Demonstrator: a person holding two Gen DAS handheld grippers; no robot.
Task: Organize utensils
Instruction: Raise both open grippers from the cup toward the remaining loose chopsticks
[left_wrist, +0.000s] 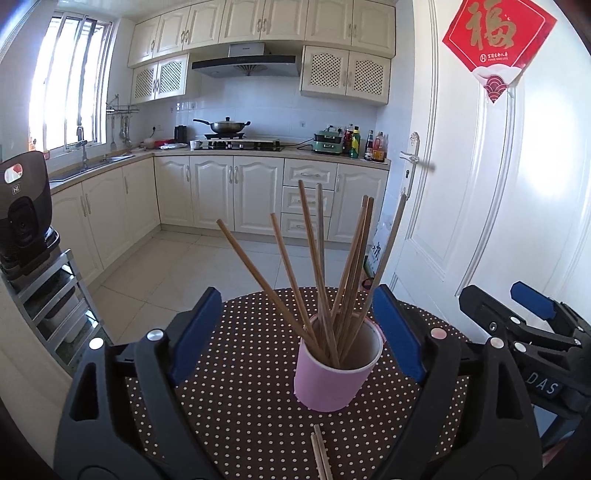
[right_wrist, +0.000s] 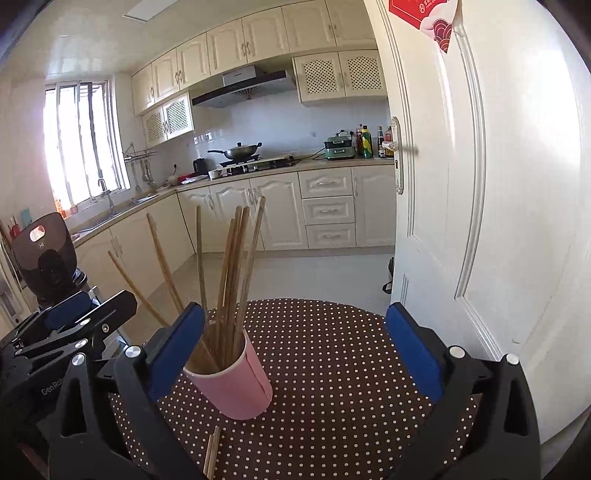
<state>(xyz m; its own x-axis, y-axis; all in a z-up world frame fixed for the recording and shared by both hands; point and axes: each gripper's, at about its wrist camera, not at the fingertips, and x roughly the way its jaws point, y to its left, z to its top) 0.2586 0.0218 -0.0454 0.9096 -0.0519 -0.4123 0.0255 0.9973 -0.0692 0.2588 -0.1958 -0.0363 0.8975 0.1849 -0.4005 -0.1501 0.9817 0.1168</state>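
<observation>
A pink cup (left_wrist: 328, 373) stands upright on a round brown polka-dot table (left_wrist: 236, 406) and holds several wooden chopsticks (left_wrist: 321, 266) that fan upward. Two loose chopsticks (left_wrist: 320, 456) lie on the table in front of the cup. My left gripper (left_wrist: 299, 332) is open and empty, its blue pads either side of the cup, above the table. My right gripper (right_wrist: 295, 354) is open and empty; the cup (right_wrist: 236, 384) sits by its left pad, with the chopsticks in it (right_wrist: 232, 266) and the loose pair (right_wrist: 212, 452) below. Each gripper shows in the other's view: the right gripper (left_wrist: 524, 314), the left gripper (right_wrist: 77, 314).
A white door (left_wrist: 498, 203) stands close on the right of the table. A metal rack with a dark appliance (left_wrist: 26, 214) is on the left. Kitchen cabinets, a stove with a wok (left_wrist: 227, 127) and a tiled floor lie beyond.
</observation>
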